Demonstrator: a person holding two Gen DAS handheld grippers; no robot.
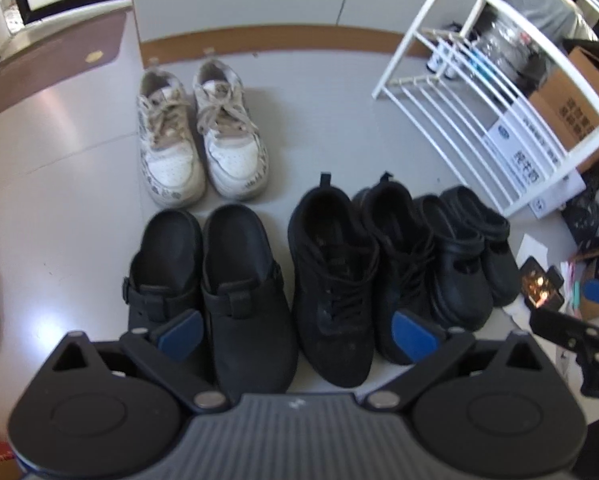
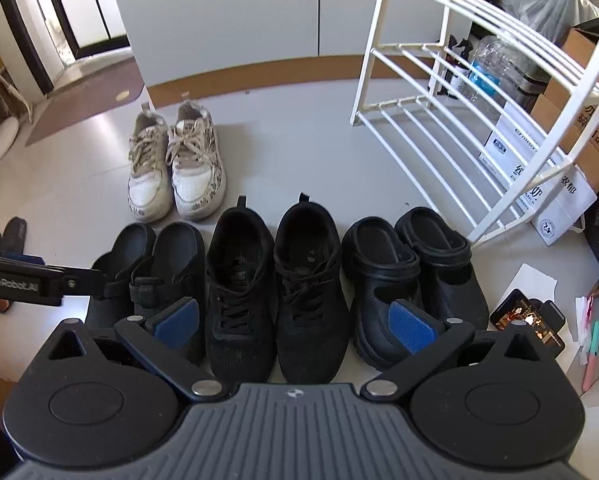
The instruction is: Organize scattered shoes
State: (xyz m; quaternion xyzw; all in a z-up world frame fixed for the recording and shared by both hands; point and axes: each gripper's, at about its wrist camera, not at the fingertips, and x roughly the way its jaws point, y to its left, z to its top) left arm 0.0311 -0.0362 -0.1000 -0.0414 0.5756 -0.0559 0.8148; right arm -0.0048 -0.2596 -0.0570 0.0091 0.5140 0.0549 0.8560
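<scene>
Our left gripper (image 1: pixel 297 334) and right gripper (image 2: pixel 295 322) hang wide apart and empty above eight shoes on a pale grey tiled floor (image 2: pixel 299 160). Counting from the white wire shoe rack (image 2: pixel 479 128): two black strap clogs (image 2: pixel 415 276) lie just beside its foot, two black lace-up sneakers (image 2: pixel 275 280) next to them, then two black buckle clogs (image 1: pixel 211 280) farthest along the same row. Two white sneakers (image 1: pixel 201 128) stand behind that row, toes toward us, near the brown skirting of the white wall (image 2: pixel 227 12). One phone (image 2: pixel 527 316), screen lit, lies on the floor near the rack, among cardboard boxes (image 2: pixel 579 120). One brown mat (image 1: pixel 51 60) lies well apart from it.
</scene>
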